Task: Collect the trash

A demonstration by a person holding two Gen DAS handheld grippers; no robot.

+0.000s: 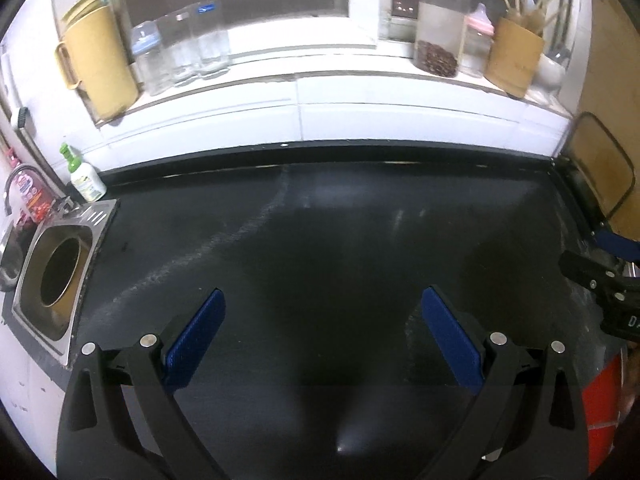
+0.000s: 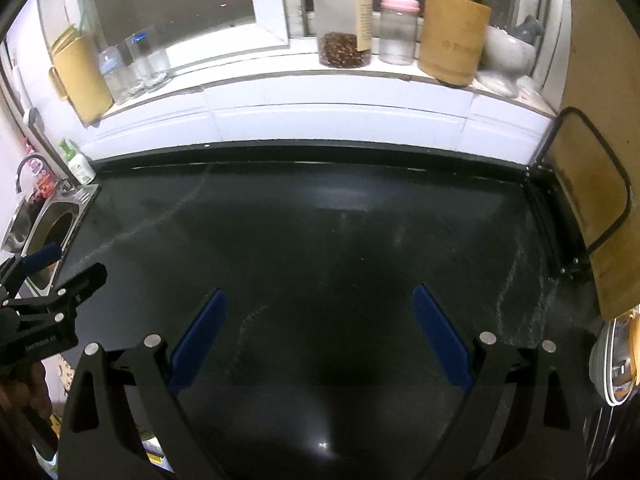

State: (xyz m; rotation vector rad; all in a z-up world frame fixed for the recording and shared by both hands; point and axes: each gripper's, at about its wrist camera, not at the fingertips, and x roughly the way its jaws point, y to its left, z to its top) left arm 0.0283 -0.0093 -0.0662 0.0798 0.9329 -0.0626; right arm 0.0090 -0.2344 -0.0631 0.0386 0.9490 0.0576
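No loose trash shows on the black countertop point(image 1: 320, 220) in either view. My left gripper point(image 1: 322, 300) is open and empty, with blue pads spread wide above the counter. My right gripper point(image 2: 318, 296) is also open and empty above the same counter point(image 2: 320, 220). The right gripper shows at the right edge of the left wrist view point(image 1: 600, 280). The left gripper shows at the left edge of the right wrist view point(image 2: 48, 296). A round waste opening point(image 1: 60, 272) in a steel frame is set into the counter at the left; it also shows in the right wrist view point(image 2: 56, 232).
A window sill at the back holds a yellow pitcher point(image 1: 100, 60), clear bottles point(image 1: 176, 52), a jar of beans point(image 1: 438, 28), a baby bottle point(image 2: 398, 24) and a bamboo utensil holder point(image 2: 454, 36). A soap bottle point(image 1: 86, 178) and tap point(image 1: 20, 184) stand left. A cutting board point(image 2: 592, 200) leans right.
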